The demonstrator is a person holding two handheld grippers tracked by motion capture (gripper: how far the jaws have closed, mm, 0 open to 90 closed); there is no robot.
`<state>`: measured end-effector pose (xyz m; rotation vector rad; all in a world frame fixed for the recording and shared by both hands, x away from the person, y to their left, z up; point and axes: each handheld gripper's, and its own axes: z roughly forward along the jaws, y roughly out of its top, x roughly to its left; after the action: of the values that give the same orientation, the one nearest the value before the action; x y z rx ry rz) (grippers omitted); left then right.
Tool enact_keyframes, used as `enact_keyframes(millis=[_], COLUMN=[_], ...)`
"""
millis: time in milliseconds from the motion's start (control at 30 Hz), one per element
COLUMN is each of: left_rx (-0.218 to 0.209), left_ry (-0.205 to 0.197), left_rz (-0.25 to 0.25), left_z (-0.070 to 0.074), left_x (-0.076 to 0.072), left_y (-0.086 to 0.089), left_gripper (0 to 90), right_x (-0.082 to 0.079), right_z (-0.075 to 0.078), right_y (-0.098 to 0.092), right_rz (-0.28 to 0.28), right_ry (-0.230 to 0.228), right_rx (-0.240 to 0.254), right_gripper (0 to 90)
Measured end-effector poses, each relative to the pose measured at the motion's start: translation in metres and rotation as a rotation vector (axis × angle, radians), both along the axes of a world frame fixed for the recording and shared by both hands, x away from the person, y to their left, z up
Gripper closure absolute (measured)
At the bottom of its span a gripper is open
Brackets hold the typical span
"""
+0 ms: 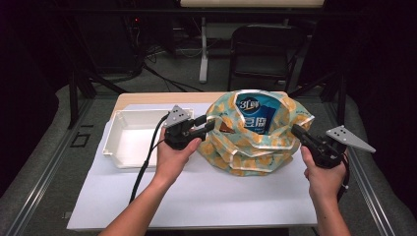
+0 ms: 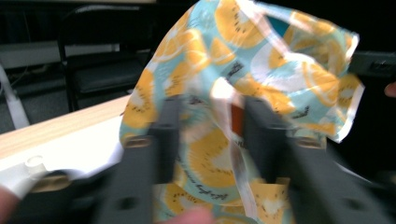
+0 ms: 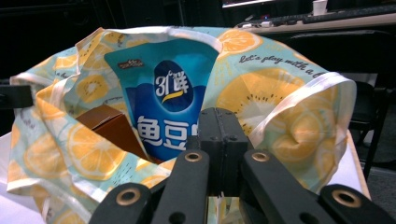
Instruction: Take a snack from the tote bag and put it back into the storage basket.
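Currently catalogued: fruit-print bag held at both rims

Fruit-print bag: on white mat, centre of table. Left gripper: at bag's 9 o'clock rim, jaws part spread with a fold of fabric between them; contact unclear. Right gripper: at 3 o'clock rim, jaws pressed together on the fabric. Contents: blue packet, brown box. White tray: at 9 o'clock, well apart.
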<state>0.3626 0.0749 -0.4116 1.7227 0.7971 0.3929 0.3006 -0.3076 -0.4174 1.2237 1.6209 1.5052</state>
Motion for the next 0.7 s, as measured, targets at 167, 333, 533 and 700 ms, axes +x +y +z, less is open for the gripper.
enact_keyframes(millis=[167,333,533,700], left_rx=[0.071,0.163,0.073,0.047], left_ry=[0.035,0.062,0.056,-0.012], left_rz=[0.000,0.039,0.019,0.011], left_z=[-0.006,-0.016,-0.012,0.005], left_x=[0.008,0.013,0.012,0.004], left_y=[0.004,0.005,0.014,0.008], left_gripper=[89.4,90.0,70.9,50.0], right_x=[0.004,0.006,0.006,0.000], right_z=[0.004,0.010,0.011,0.010], right_y=[-0.005,-0.014,-0.021,-0.026], right_rz=[-0.012,-0.052,-0.037,-0.014], right_ry=[-0.018,-0.035,-0.031,-0.038], right_rx=[0.007,0.022,0.037,0.056], right_gripper=[90.0,90.0,74.7,52.3])
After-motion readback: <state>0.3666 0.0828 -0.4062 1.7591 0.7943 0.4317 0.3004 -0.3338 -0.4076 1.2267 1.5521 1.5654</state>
